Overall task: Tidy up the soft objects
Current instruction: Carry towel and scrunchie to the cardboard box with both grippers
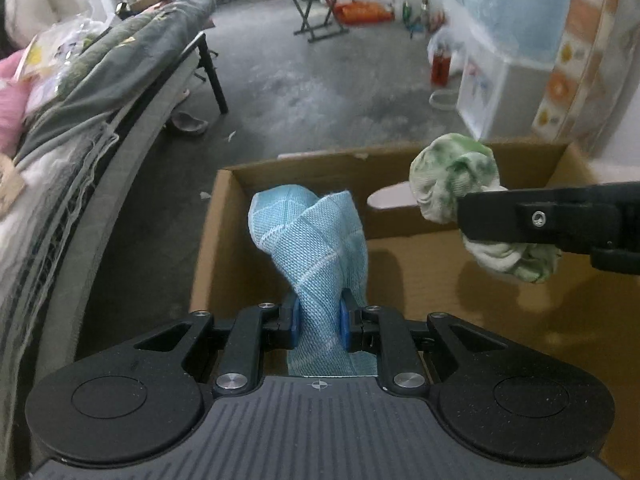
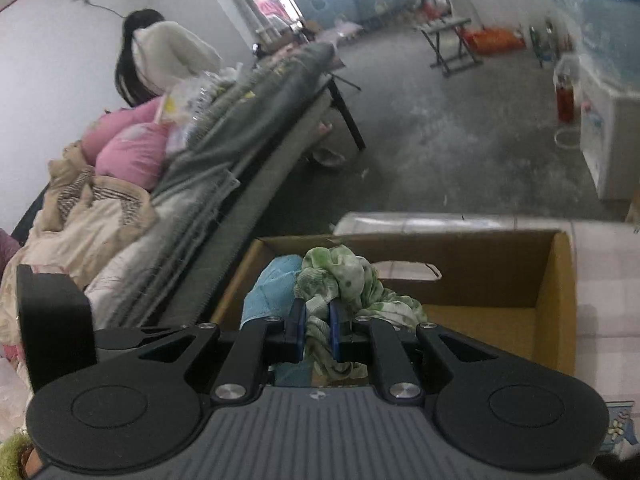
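My left gripper is shut on a light blue woven cloth and holds it above the open cardboard box. My right gripper is shut on a green and white crumpled cloth, also over the box. In the left wrist view the right gripper's black finger comes in from the right with the green cloth bunched around it. In the right wrist view the blue cloth shows just left of the green one.
A bed with grey bedding and pink pillows runs along the left of the box. A person in white sits at its far end. A folding stool, a red bottle and a white cabinet stand on the concrete floor.
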The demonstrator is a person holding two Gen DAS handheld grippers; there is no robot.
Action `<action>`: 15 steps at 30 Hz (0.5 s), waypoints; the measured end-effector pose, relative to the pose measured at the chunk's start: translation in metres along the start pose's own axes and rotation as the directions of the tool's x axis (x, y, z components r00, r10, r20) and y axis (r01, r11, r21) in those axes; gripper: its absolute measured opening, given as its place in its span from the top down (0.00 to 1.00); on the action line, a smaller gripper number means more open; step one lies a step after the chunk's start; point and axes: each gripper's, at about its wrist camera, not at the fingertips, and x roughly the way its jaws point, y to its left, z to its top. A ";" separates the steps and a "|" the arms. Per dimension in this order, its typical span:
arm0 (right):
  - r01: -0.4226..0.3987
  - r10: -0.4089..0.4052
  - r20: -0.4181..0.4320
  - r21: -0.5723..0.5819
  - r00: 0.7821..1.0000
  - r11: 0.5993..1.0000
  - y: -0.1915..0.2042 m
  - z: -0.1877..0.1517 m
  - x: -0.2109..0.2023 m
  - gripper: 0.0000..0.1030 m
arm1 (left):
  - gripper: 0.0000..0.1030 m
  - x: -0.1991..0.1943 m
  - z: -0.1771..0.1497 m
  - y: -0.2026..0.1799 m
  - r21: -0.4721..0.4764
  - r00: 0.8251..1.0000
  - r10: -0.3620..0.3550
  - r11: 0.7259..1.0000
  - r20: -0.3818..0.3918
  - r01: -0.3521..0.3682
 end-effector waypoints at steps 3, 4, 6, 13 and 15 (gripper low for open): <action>0.002 -0.002 -0.017 0.020 1.000 1.000 -0.013 -0.001 0.016 0.54 | 0.82 0.023 0.004 -0.006 0.033 0.998 0.049 0.998 -0.033 -0.048; 0.004 -0.003 -0.020 0.025 1.000 1.000 -0.014 -0.001 0.018 0.54 | 0.82 0.029 0.004 -0.006 0.038 0.997 0.059 0.998 -0.043 -0.057; 0.006 -0.005 -0.029 0.031 1.000 1.000 -0.019 -0.001 0.025 0.54 | 0.79 0.036 0.004 -0.009 0.044 0.996 0.076 0.996 -0.055 -0.074; 0.014 -0.012 -0.059 0.043 0.998 0.999 -0.028 -0.004 0.032 0.54 | 0.64 0.046 0.003 -0.017 0.065 0.994 0.105 0.993 -0.037 -0.102; 0.016 -0.012 -0.061 0.052 0.998 0.999 -0.031 -0.005 0.030 0.54 | 0.61 0.041 0.004 -0.015 0.053 0.996 0.085 0.995 -0.032 -0.083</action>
